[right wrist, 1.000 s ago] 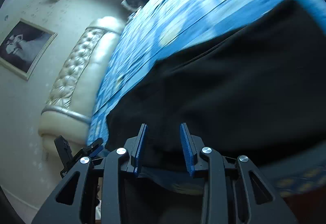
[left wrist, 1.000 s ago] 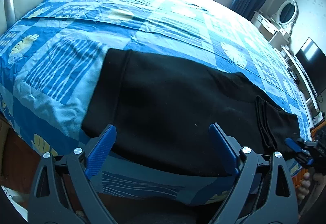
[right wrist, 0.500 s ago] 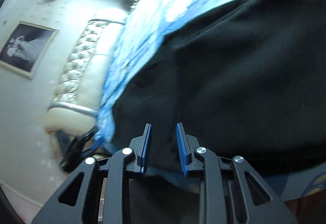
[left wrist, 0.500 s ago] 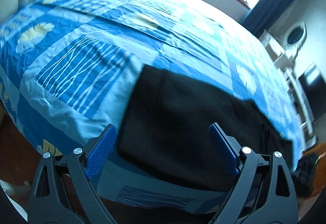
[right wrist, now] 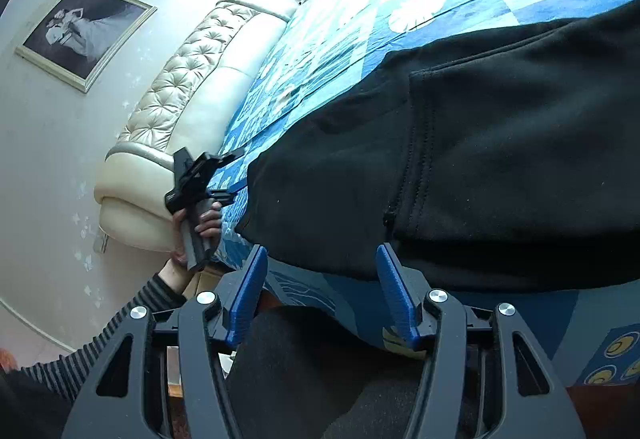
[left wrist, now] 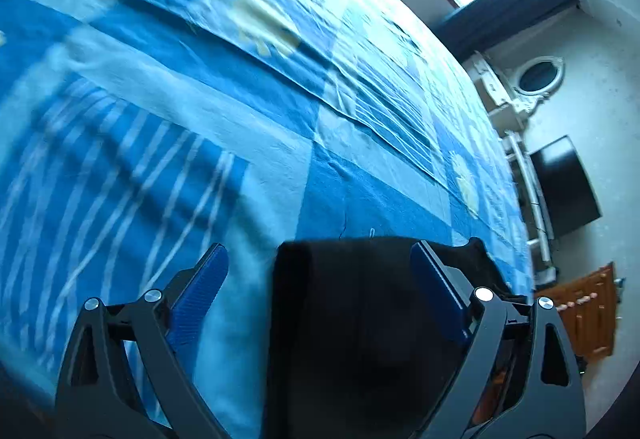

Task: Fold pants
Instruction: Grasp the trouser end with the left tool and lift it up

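Black pants (right wrist: 480, 159) lie folded along the near edge of a bed with a blue patterned cover (left wrist: 200, 99). In the left wrist view one end of the pants (left wrist: 360, 319) fills the space between the wide-open fingers of my left gripper (left wrist: 320, 271), close over it. My right gripper (right wrist: 320, 279) is open and empty at the bed's front edge, just before the pants' near hem. The left gripper also shows in the right wrist view (right wrist: 196, 179), held by a hand at the pants' far-left end.
A cream tufted headboard (right wrist: 180, 99) stands at the left end of the bed. A dresser with an oval mirror (left wrist: 536, 79), a dark TV (left wrist: 568, 187) and a wooden cabinet (left wrist: 588, 315) line the wall past the foot. My dark-clothed leg (right wrist: 320, 379) is below the right gripper.
My left gripper has dropped close over the left end of the pants, still open. My right gripper has opened wider and drawn back slightly from the hem.
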### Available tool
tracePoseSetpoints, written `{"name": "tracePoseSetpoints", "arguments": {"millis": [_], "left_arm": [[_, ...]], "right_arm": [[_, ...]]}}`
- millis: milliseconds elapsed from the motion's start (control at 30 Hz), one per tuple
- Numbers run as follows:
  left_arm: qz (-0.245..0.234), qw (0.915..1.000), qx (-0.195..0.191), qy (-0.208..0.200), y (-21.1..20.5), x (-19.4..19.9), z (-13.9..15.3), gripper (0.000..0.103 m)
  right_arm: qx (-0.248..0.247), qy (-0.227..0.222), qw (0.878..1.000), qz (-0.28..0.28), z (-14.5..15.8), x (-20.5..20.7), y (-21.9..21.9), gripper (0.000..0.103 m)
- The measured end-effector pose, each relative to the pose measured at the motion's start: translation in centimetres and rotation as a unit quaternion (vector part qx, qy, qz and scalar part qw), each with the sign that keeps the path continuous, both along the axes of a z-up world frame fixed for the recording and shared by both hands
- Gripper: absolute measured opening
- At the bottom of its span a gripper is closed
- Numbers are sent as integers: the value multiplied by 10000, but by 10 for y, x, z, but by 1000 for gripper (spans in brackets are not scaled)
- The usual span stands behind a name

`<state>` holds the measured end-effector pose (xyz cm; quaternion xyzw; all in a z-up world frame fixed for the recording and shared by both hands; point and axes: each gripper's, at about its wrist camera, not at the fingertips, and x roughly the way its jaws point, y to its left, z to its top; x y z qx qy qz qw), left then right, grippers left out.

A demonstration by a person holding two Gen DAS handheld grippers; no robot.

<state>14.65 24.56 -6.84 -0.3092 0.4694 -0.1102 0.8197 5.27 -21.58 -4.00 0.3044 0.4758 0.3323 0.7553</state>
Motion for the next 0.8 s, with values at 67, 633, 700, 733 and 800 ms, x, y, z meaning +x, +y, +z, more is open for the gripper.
{"name": "tracePoseSetpoints", "arguments": {"millis": [67, 633, 700, 733, 800], "left_arm": [[-91, 9995, -287, 1, 0, 6, -10, 92], [-925, 9911, -950, -123, -41, -67, -22, 52], [-880, 9919, -920, 39, -44, -65, -25, 35], [-827, 9922, -926, 130, -45, -64, -27, 27], [-771, 9923, -949, 208, -44, -60, -27, 21]], "right_arm": [[53, 84, 9999, 68, -5, -1, 3, 57], [243, 452, 9974, 501, -16, -9, 31, 59], [240, 447, 9976, 474, -16, -9, 30, 59], [182, 422, 9979, 453, -15, -9, 30, 59], [138, 366, 9985, 391, -13, -9, 27, 59]]}}
